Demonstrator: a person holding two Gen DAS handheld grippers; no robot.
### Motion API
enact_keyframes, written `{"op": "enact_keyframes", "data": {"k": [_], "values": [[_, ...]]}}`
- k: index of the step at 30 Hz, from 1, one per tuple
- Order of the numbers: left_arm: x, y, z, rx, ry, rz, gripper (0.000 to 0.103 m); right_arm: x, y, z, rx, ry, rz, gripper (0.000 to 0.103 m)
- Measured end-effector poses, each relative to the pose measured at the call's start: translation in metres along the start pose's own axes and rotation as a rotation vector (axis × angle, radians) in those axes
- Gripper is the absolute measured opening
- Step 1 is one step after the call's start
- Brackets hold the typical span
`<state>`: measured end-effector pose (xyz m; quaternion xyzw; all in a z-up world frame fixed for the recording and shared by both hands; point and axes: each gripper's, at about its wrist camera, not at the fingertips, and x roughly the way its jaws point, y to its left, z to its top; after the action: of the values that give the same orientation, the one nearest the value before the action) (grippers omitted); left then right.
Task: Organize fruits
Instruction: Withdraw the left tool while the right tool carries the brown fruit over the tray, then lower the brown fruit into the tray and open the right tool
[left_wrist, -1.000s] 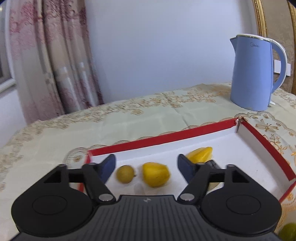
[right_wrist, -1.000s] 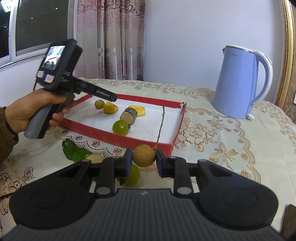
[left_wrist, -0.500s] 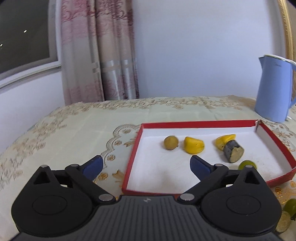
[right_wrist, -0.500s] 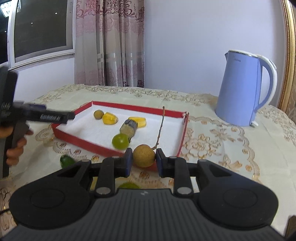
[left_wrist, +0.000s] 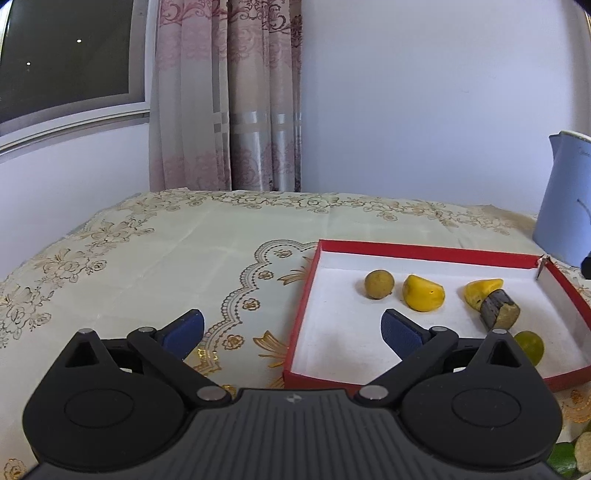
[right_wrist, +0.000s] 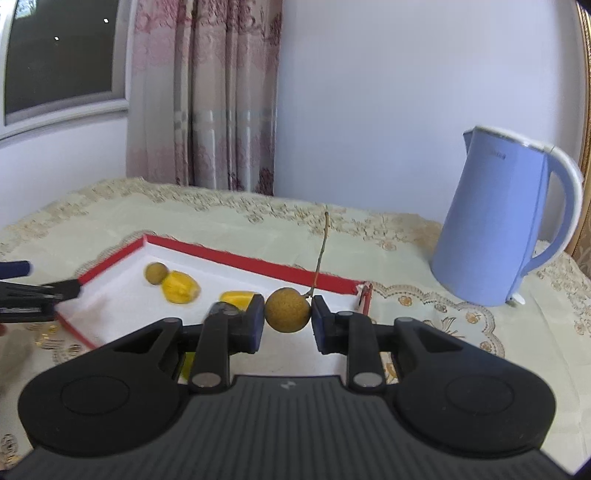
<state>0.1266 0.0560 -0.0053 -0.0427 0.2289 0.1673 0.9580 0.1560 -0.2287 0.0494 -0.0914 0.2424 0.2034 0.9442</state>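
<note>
Blue kettle (right_wrist: 495, 229) stands beyond the red tray (right_wrist: 258, 264), curtain (right_wrist: 207, 92) behind.

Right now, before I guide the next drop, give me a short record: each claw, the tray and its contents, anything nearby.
right claw: shut on a brown round fruit with a thin stem, above the tray
left claw: jaws opening, nothing between them, at the tray's left edge
tray: red rim, white inside
in tray: small brown fruit, two yellow pieces, dark cut chunk, green fruit
nearby: blue kettle to the tray's right
</note>
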Motion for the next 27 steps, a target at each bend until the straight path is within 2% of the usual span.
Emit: {"op": "enact_keyframes", "data": {"k": [19,27], "values": [[0.005,-0.004,-0.003,0.033,0.022,0.002,0.103,0.076,-0.027,0.001,0.041,0.156,-0.056,0.026],[0.005,-0.004,-0.003,0.036,0.025,0.003,0.103,0.085,-0.029,-0.005,0.041,0.178,-0.069,0.027]]}}
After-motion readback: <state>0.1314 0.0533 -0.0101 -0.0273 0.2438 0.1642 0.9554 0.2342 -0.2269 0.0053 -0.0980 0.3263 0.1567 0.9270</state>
